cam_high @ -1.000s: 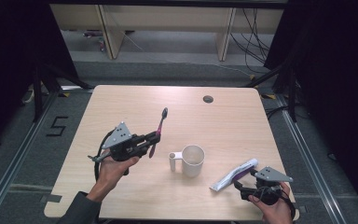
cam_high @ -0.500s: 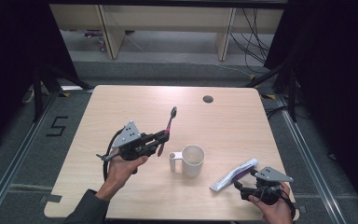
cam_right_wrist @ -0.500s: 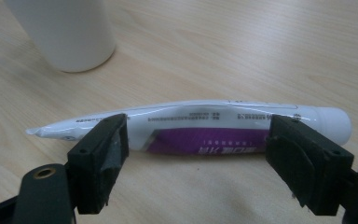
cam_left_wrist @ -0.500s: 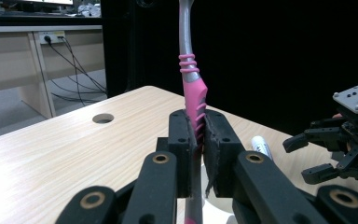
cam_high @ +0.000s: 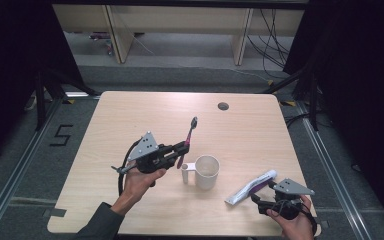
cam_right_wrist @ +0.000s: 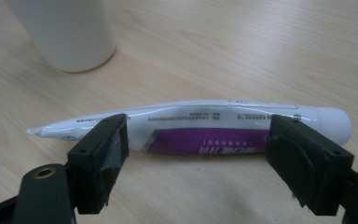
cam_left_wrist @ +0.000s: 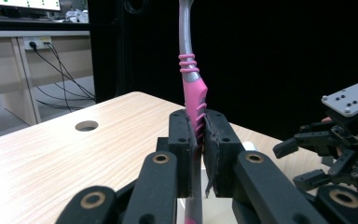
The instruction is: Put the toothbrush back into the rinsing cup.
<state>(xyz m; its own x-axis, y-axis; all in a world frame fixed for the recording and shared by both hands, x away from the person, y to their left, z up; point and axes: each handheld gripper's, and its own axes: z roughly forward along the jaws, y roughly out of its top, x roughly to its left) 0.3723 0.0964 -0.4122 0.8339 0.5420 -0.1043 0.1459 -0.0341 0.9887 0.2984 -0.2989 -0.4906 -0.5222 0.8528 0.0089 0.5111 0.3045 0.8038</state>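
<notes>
A pink and grey toothbrush (cam_high: 189,135) is held off the table, head pointing up and away, with my left gripper (cam_high: 180,150) shut on its handle. In the left gripper view the pads pinch the pink grip of the toothbrush (cam_left_wrist: 193,88) at my left gripper (cam_left_wrist: 196,135). A white mug (cam_high: 206,172) stands just right of it. A white and purple toothpaste tube (cam_high: 250,187) lies flat at the front right. My right gripper (cam_high: 260,200) stands open just behind the tube (cam_right_wrist: 205,126), which lies crosswise in front of the wide gap of my right gripper (cam_right_wrist: 205,158), untouched by the pads.
The wooden table (cam_high: 130,115) has a round cable hole (cam_high: 223,106) at its far side. The mug (cam_right_wrist: 65,32) shows at the upper left of the right gripper view. Dark curtains and floor rails surround the table.
My left hand has carried the toothbrush to the right, closer to the mug. The right hand and the tube have stayed put.
</notes>
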